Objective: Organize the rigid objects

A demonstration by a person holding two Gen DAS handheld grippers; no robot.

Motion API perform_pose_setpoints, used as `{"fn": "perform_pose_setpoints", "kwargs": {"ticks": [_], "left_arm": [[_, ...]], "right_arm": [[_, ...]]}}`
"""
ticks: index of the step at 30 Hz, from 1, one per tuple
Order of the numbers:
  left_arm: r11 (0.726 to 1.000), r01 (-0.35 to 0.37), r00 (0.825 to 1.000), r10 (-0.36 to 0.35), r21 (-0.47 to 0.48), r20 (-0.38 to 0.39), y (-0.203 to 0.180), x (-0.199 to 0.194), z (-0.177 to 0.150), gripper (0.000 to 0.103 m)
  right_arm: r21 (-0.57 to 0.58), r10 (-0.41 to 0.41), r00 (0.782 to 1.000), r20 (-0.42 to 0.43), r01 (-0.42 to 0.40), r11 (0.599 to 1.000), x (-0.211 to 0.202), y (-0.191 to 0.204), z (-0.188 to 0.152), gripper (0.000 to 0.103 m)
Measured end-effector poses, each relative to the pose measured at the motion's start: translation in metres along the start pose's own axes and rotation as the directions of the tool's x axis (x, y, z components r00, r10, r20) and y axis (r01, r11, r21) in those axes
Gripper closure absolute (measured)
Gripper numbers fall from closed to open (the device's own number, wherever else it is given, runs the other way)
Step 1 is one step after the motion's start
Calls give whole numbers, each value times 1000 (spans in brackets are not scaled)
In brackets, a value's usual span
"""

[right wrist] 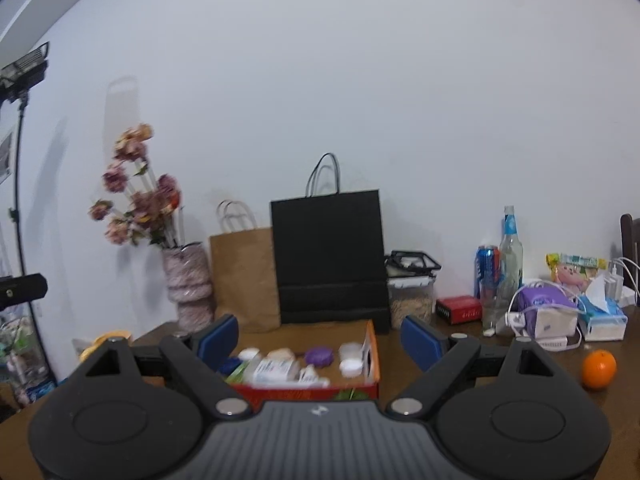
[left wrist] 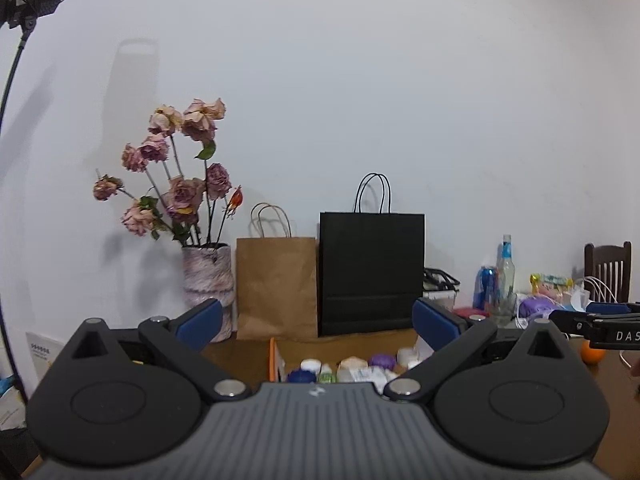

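An open cardboard box (right wrist: 370, 354) with an orange-red side sits on the brown table. It holds several small things: white jars, a purple round lid (right wrist: 319, 356), a blue cap, a labelled white bottle (right wrist: 274, 370). The box also shows in the left wrist view (left wrist: 273, 354) with the purple lid (left wrist: 381, 360). My left gripper (left wrist: 318, 322) is open and empty, held above the box's near side. My right gripper (right wrist: 320, 338) is open and empty, above and in front of the box. The right gripper's tip shows at the right edge of the left wrist view (left wrist: 592, 320).
A black paper bag (right wrist: 328, 258), a brown paper bag (right wrist: 244, 280) and a vase of dried roses (right wrist: 188, 288) stand behind the box by the wall. An orange (right wrist: 599, 369), tissue box (right wrist: 604, 316), bottle (right wrist: 510, 256), can, red box and food container crowd the right side.
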State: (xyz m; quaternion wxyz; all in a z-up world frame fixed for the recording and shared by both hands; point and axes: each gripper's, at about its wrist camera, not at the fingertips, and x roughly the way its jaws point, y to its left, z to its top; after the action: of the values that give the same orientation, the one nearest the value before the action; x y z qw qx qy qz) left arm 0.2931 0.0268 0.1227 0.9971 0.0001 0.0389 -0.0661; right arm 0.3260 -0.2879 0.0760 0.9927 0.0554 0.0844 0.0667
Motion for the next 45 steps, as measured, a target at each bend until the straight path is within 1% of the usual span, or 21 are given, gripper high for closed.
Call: {"fn": "perform_pose_setpoints", "kwargs": {"ticks": [4,7,10,17,20,23,25,28,31,33,34,36,38,45], "left_arm": [[1000,-1,1000,0,-25,-17,3,-42,-11,0],[998,14,999,-16,-55,-36,4,-73,-25,0],[997,11,998,-16,-70,-58,4,-97,-39,0],[999,-21,999,20,-33,-50,-1,-149,-67,0],[999,-36,998,34,-36,-53,-4,-171,-79,0],[999,-14,996,11,-36,-90,-11,-190,-93,0],[999,-2,994,-3,-45,-112,-16,-202,-102,0],[998,-22,992,14,-61,-124,-25,-221,-113,0],[1000,-19,994,21,22,-110,-38,-237,-123,0],[999,-20,994,24,37,-103,-44,-245,-127,0],[1000,-14,994,17,28,-107,-45,-249,-129,0],[1000,-4,992,3,-7,-125,-46,-252,-130,0],[1000,4,991,-8,-30,-134,-47,-253,-131,0],[1000,-4,993,1,-25,-117,-47,-255,-129,0]], "right_arm": [[-27,19,1000,-5,-19,999,-43,14,-17,14],[-60,24,1000,2,-24,998,-74,27,-34,14],[-91,26,1000,1,-26,996,-100,39,-48,14],[-141,23,1000,-7,-24,990,-149,61,-79,14],[-134,25,999,-23,-28,991,-170,67,-92,14],[-123,12,999,-45,-18,992,-192,73,-106,14],[-96,3,999,-51,-8,995,-207,75,-116,14],[-66,-7,998,-62,3,998,-232,80,-130,14],[-92,-4,998,-61,-1,996,-249,87,-137,13],[-104,-5,998,-58,-1,995,-257,90,-141,12],[-102,-6,999,-54,0,995,-260,91,-143,8],[-89,-2,999,-52,-3,996,-263,92,-145,5],[-88,8,998,-60,-13,996,-262,94,-145,5],[-88,9,998,-56,-14,996,-261,94,-143,5]]}}
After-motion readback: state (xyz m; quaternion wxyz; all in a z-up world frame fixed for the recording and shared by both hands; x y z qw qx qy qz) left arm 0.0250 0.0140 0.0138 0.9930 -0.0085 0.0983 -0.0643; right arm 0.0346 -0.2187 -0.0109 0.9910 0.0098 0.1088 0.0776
